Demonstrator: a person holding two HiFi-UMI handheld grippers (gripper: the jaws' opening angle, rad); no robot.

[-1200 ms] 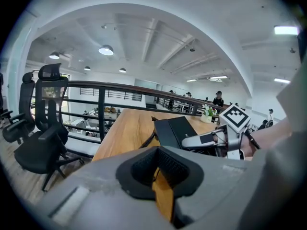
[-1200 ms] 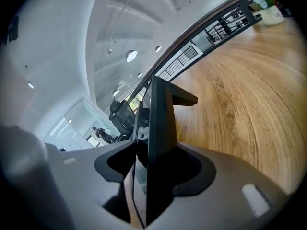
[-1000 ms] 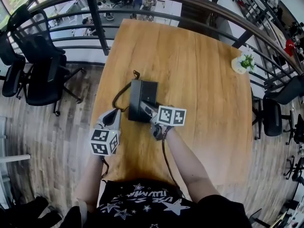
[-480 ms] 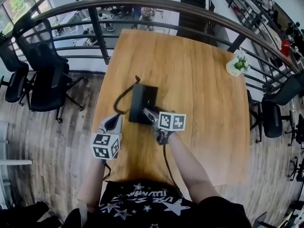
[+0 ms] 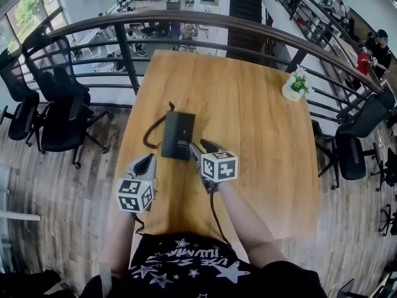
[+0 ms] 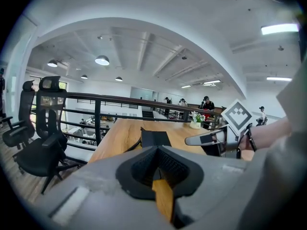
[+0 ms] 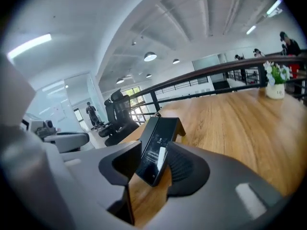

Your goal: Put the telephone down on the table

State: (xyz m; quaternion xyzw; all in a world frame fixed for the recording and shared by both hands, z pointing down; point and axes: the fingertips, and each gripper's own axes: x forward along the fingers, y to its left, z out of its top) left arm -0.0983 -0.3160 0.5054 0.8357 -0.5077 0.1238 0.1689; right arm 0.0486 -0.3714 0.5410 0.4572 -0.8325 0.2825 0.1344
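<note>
The black telephone (image 5: pixel 178 135) lies flat on the wooden table (image 5: pixel 260 141), its cord (image 5: pixel 151 132) curling off its left side. My right gripper (image 5: pixel 203 148) hovers just off the phone's near right corner. Its jaws have just been closing, but they stand apart with nothing pressed between them. In the right gripper view the telephone (image 7: pixel 160 133) shows through the gap of the right gripper (image 7: pixel 153 150), lying on the table beyond. My left gripper (image 5: pixel 146 163) hangs at the table's left edge, shut and empty. The left gripper view shows the left gripper (image 6: pixel 158 150) and the telephone (image 6: pixel 154 138) ahead.
A small potted plant (image 5: pixel 295 85) stands at the table's far right corner. A dark curved railing (image 5: pixel 186 20) runs behind the table. Black office chairs (image 5: pixel 56 113) stand to the left, another chair (image 5: pixel 353 148) to the right.
My right gripper has come away from the telephone's near corner, lifted and rolled, with its jaws narrower. My left gripper has risen a little. The telephone stays on the table.
</note>
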